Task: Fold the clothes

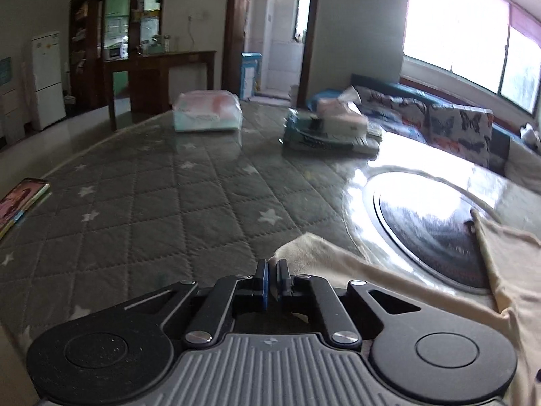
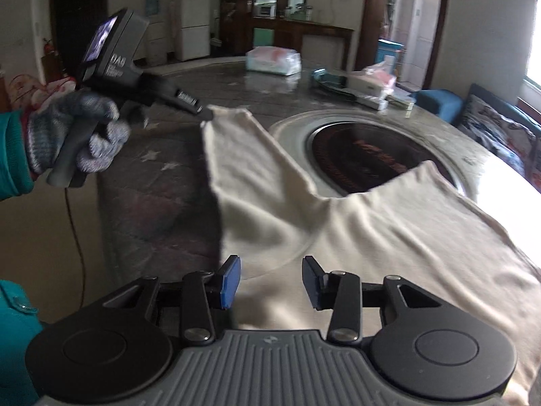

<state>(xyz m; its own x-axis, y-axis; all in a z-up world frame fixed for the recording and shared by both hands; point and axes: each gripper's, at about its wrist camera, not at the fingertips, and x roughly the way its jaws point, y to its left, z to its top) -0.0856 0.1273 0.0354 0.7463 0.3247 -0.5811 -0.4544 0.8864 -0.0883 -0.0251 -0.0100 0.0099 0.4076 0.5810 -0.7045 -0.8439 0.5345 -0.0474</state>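
Living room w/ a big round counter (image 1: 152, 182) covered by a grey quilted cloth with white stars, under a shiny clear sheet. A round dark cooktop (image 2: 372, 162) sits in the middle of it. I see the cream garment (image 2: 355, 230) spread on the near side of the counter, part of it lying over the cooktop rim. One corner strip of the garment is lifted up to the left.

My left claw (image 1: 273, 279) has its jaws pressed nearly together, and a cream fabric edge sits right at the tips; from the right wrist view the left claw (image 2: 206, 115) pinches that raised corner, held by a hand in a grey knit glove (image 2: 77, 135).

My right claw (image 2: 270, 282) is wide open, approx. over the garment near its lower edge, nothing between the pads (image 2: 230, 282).

On the far side of the counter: a soft plastic pack (image 1: 207, 111), and a tissue box (image 1: 341, 118) on a flat stack. A phone (image 1: 22, 199) lies at the left edge. A sofa w/ butterfly cover (image 1: 449, 125) stands under the window.
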